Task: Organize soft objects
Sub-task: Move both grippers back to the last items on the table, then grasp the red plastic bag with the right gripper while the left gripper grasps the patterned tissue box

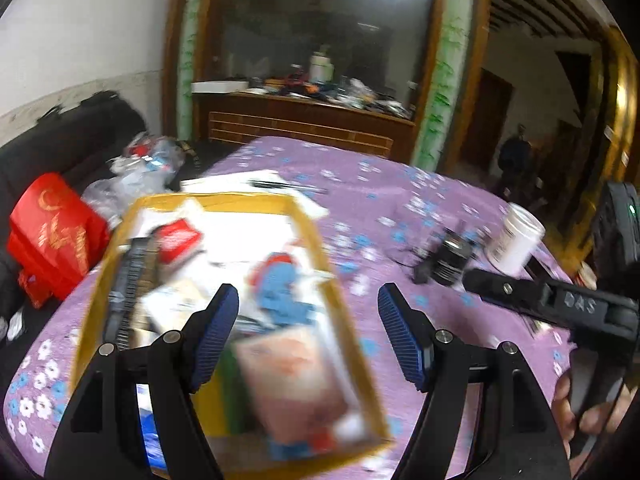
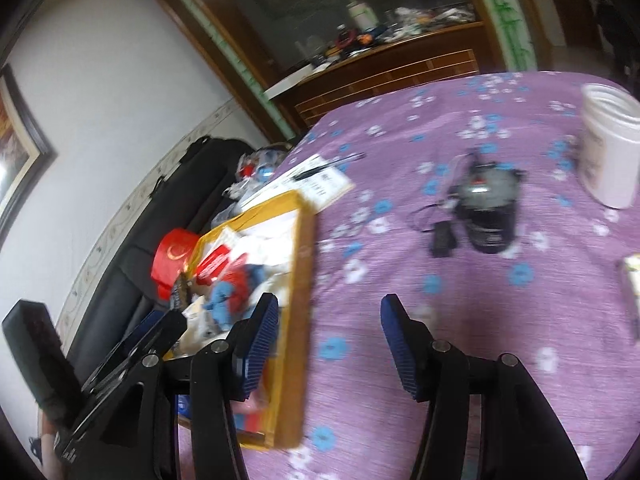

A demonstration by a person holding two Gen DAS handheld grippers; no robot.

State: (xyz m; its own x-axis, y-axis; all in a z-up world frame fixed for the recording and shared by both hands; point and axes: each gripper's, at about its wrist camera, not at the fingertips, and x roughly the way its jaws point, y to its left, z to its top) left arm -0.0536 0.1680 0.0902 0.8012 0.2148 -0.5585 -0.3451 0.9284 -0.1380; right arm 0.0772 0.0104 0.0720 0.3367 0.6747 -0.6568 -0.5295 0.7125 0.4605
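Observation:
A yellow cardboard box [image 1: 308, 232] sits on the purple flowered tablecloth [image 1: 400, 200], filled with several soft packets, among them a blue and red soft item [image 1: 280, 288] and a pink packet [image 1: 296, 376]. My left gripper [image 1: 308, 332] is open and empty above the box's near right side. My right gripper [image 2: 328, 348] is open and empty over the cloth, just right of the box [image 2: 302, 280]. The blue and red item [image 2: 230, 292] lies in the box to its left. The right gripper's body [image 1: 560, 304] shows at the right of the left wrist view.
A black cylindrical device with a cable [image 2: 488, 208] and a white jar [image 2: 608, 148] lie on the cloth at the right. Papers with a pen [image 2: 320, 176] lie behind the box. A red bag [image 1: 52, 236] and a black sofa [image 1: 80, 132] stand at the left.

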